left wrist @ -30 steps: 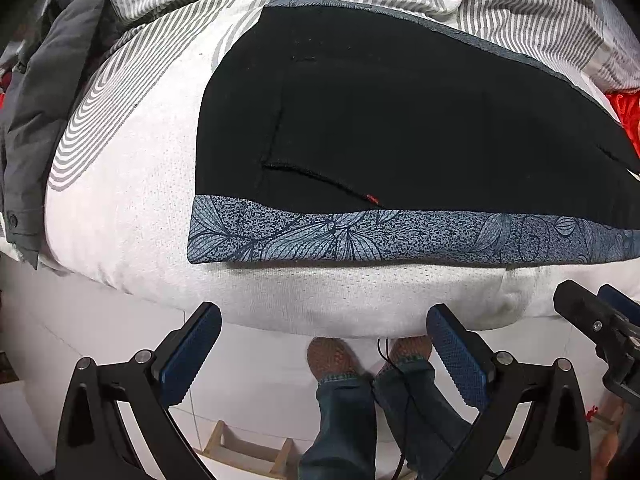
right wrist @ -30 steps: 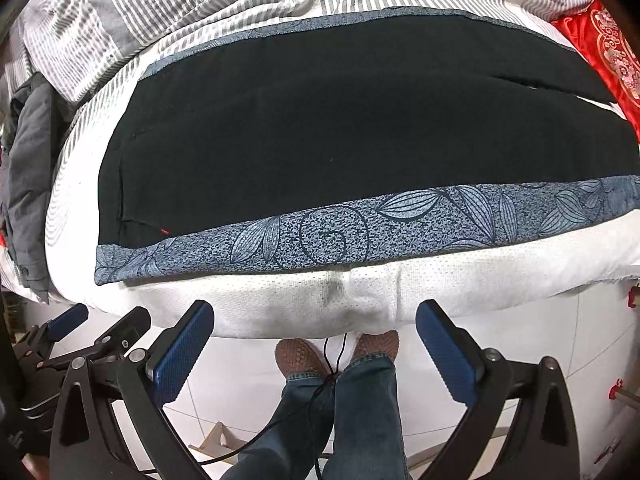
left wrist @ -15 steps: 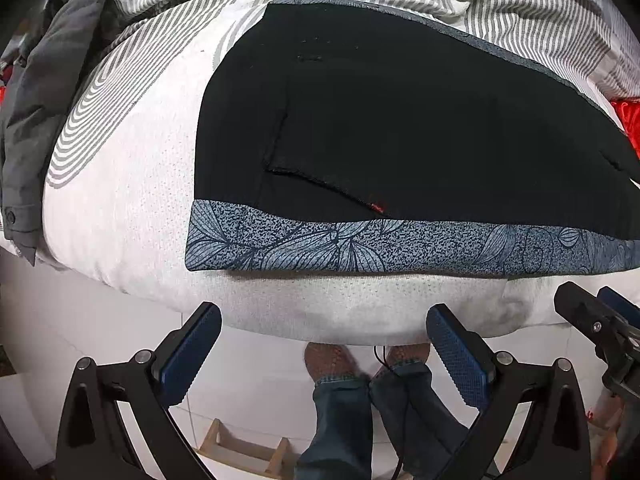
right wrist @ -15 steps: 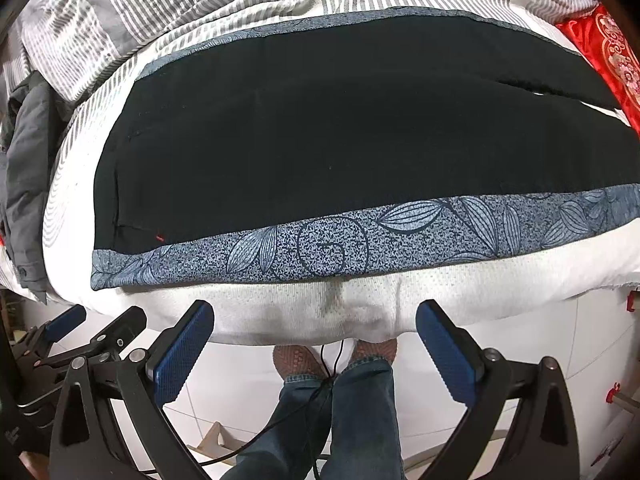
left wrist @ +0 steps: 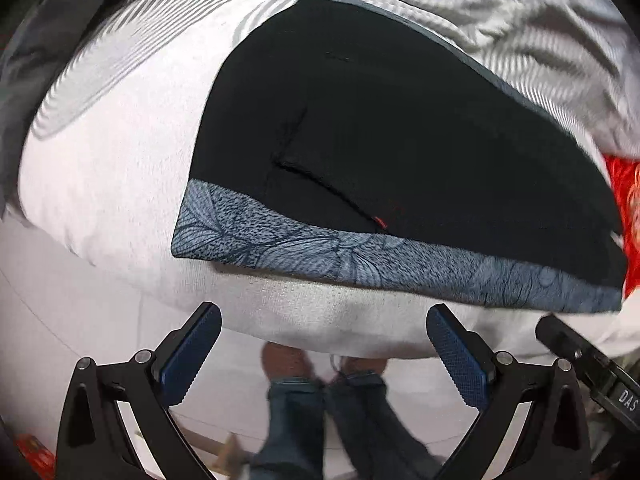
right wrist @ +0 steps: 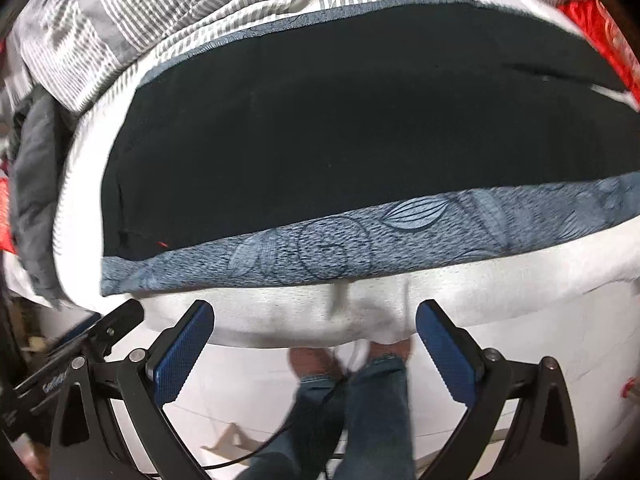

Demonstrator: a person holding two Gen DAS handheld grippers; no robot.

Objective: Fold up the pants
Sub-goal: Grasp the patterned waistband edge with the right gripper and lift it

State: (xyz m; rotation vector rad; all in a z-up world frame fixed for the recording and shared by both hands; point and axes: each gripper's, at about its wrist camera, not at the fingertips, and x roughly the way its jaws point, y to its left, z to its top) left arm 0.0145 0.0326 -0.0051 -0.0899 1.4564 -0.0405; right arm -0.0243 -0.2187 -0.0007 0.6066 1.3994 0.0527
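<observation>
I hold both grippers, left (left wrist: 323, 354) and right (right wrist: 314, 350), open off the bed (right wrist: 520, 280), ready to grab the flat pants (right wrist: 340, 140).

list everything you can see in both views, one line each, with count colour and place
pants: 1, black with blue leaf-print side band, flat on the bed
mattress cover: 1, white, under the pants
striped bedding: 1, grey and white, bunched behind the pants
grey garment: 1, dark grey, heaped at the bed's left edge
red cloth: 1, red with pale pattern, beside the pants' far right end
floor: white, below the bed
jeans legs and shoes: 2, blue jeans, standing at the bed
left tool: 1, black with blue pads, open, off the pants
right tool: 1, same colours, open, off the pants
</observation>
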